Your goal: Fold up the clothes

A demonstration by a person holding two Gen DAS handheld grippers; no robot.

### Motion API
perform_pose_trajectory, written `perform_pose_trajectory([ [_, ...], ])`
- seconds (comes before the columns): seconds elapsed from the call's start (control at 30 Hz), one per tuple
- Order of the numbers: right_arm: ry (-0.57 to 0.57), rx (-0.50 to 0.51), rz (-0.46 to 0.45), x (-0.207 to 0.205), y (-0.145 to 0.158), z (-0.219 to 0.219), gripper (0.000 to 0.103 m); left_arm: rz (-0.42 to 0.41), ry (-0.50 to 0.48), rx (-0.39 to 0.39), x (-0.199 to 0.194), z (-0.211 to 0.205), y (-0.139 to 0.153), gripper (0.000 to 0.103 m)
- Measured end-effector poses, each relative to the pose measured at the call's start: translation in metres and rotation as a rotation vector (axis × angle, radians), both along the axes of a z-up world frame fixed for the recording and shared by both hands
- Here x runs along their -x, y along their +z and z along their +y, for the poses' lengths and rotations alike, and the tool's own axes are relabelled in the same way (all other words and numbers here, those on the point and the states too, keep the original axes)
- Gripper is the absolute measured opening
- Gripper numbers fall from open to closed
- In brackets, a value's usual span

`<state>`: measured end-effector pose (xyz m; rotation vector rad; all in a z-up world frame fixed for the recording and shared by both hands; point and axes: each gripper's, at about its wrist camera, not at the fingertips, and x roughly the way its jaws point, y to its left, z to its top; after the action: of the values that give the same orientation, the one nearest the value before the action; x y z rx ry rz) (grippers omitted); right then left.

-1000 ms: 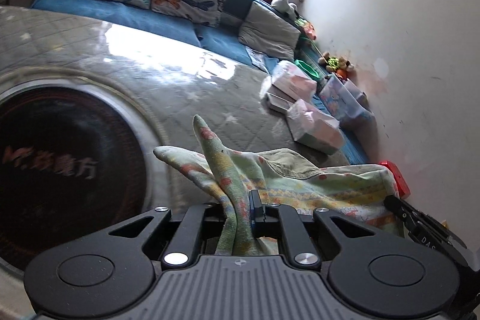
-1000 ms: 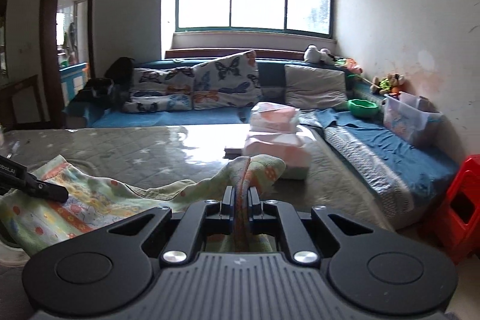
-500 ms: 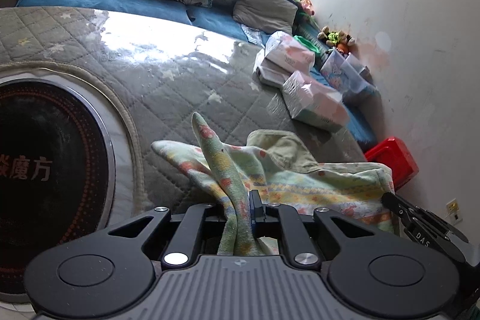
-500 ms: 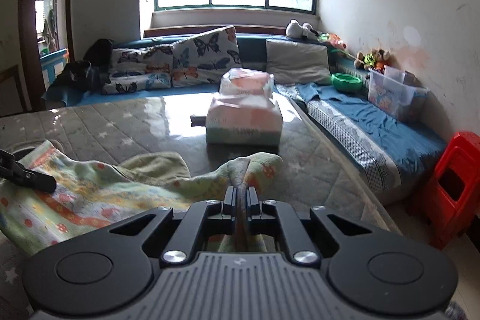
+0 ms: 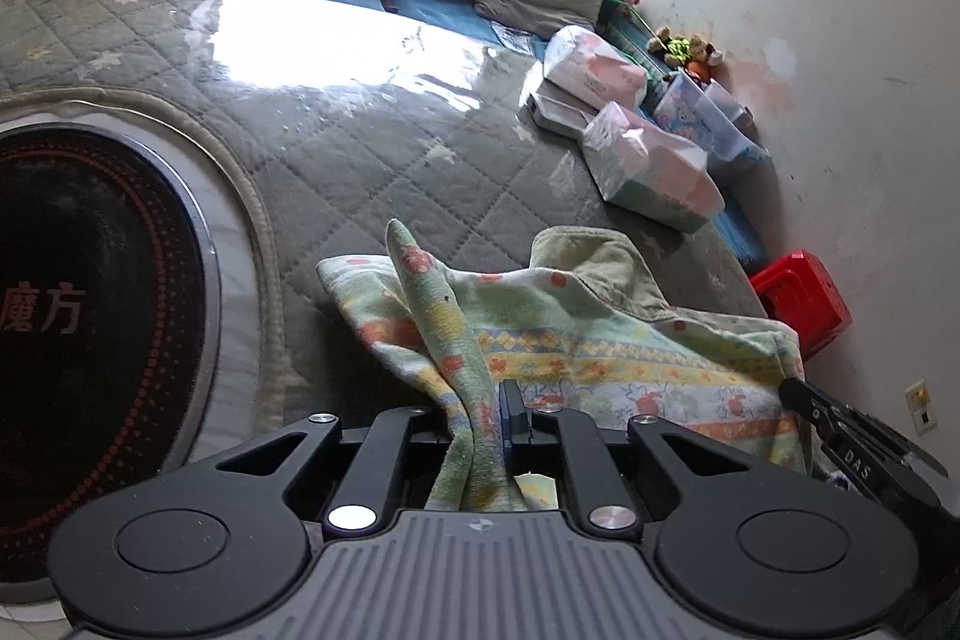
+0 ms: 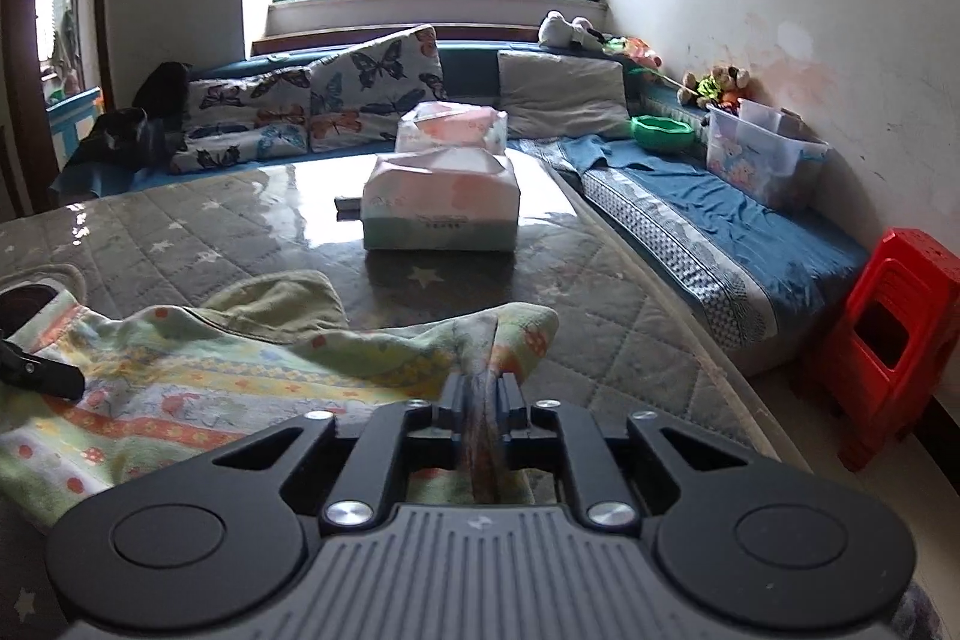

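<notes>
Fabric of the patterned green garment point(image 5: 576, 334) is seen spread over the quilted grey table cover point(image 5: 372, 160), just right of the round black glass panel point(image 5: 90, 316). One bunched corner is pinched between the closed jaws of the left gripper point(image 5: 480, 412), and the opposite corner is clamped in the closed jaws of the right gripper point(image 6: 482, 391), with the cloth stretched between them. Farther right, two wrapped tissue packs point(image 6: 441, 199) are set on the cover well beyond the garment, and a red plastic stool point(image 6: 894, 328) is seen on the floor.
</notes>
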<state>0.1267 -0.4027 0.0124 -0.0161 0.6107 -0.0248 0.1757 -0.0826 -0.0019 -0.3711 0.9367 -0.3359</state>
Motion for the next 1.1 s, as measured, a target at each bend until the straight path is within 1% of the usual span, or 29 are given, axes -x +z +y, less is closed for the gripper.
perform_pose_trajectory([
  [0.07, -0.002, 0.001, 0.002, 0.001, 0.0, 0.0, 0.017, 0.005, 0.004, -0.01, -0.001, 0.001, -0.001, 0.016],
  [0.1, -0.003, 0.001, 0.003, 0.001, 0.0, 0.0, 0.02, 0.003, 0.004, -0.015, 0.0, 0.002, 0.0, 0.018],
  [0.13, -0.004, 0.001, 0.004, 0.002, 0.0, 0.0, 0.023, 0.002, 0.003, -0.02, 0.0, 0.002, 0.0, 0.025],
  [0.17, 0.002, -0.001, 0.001, 0.003, 0.0, 0.001, 0.026, -0.001, 0.005, -0.026, 0.001, 0.003, 0.001, 0.03],
  [0.2, 0.008, -0.003, -0.003, 0.004, 0.001, 0.003, 0.028, -0.009, 0.012, -0.036, 0.002, 0.003, 0.003, 0.039],
  [0.23, 0.015, -0.006, -0.006, 0.005, 0.001, 0.004, 0.032, -0.018, 0.016, -0.047, 0.003, 0.004, 0.004, 0.045],
  [0.27, 0.024, -0.013, -0.005, 0.004, 0.002, 0.006, 0.037, -0.028, 0.02, -0.058, 0.005, 0.004, 0.006, 0.046],
  [0.33, 0.04, -0.025, -0.002, 0.004, 0.0, 0.01, 0.041, -0.045, 0.028, -0.079, 0.007, 0.005, 0.009, 0.055],
  [0.4, 0.056, -0.047, 0.008, 0.003, -0.003, 0.015, 0.042, -0.053, 0.034, -0.092, 0.008, 0.007, 0.01, 0.057],
  [0.47, 0.071, -0.068, 0.02, 0.002, -0.008, 0.019, 0.051, -0.056, 0.035, -0.111, 0.01, 0.007, 0.01, 0.062],
  [0.5, 0.079, -0.071, 0.026, 0.002, -0.01, 0.022, 0.051, -0.058, 0.035, -0.122, 0.011, 0.007, 0.009, 0.066],
  [0.53, 0.085, -0.07, 0.032, 0.002, -0.013, 0.025, 0.051, -0.062, 0.033, -0.131, 0.013, 0.006, 0.009, 0.068],
  [0.6, 0.093, -0.072, 0.048, 0.003, -0.018, 0.029, 0.053, -0.066, 0.031, -0.142, 0.015, 0.007, 0.008, 0.07],
  [0.63, 0.096, -0.072, 0.056, 0.003, -0.021, 0.031, 0.055, -0.067, 0.031, -0.145, 0.017, 0.007, 0.008, 0.072],
  [0.7, 0.101, -0.068, 0.069, 0.004, -0.027, 0.034, 0.056, -0.069, 0.031, -0.152, 0.019, 0.008, 0.007, 0.076],
  [0.77, 0.103, -0.065, 0.075, 0.007, -0.03, 0.035, 0.058, -0.071, 0.026, -0.162, 0.022, 0.007, 0.005, 0.076],
  [0.83, 0.1, -0.071, 0.073, 0.009, -0.029, 0.034, 0.059, -0.071, 0.024, -0.174, 0.025, 0.007, 0.004, 0.081],
  [0.97, 0.108, -0.09, 0.066, 0.018, -0.026, 0.036, 0.063, -0.072, 0.022, -0.194, 0.031, 0.006, 0.002, 0.084],
  [1.03, 0.114, -0.099, 0.062, 0.023, -0.025, 0.037, 0.066, -0.076, 0.019, -0.205, 0.035, 0.005, 0.0, 0.09],
  [1.1, 0.12, -0.109, 0.057, 0.028, -0.024, 0.039, 0.068, -0.079, 0.016, -0.217, 0.038, 0.005, -0.001, 0.091],
])
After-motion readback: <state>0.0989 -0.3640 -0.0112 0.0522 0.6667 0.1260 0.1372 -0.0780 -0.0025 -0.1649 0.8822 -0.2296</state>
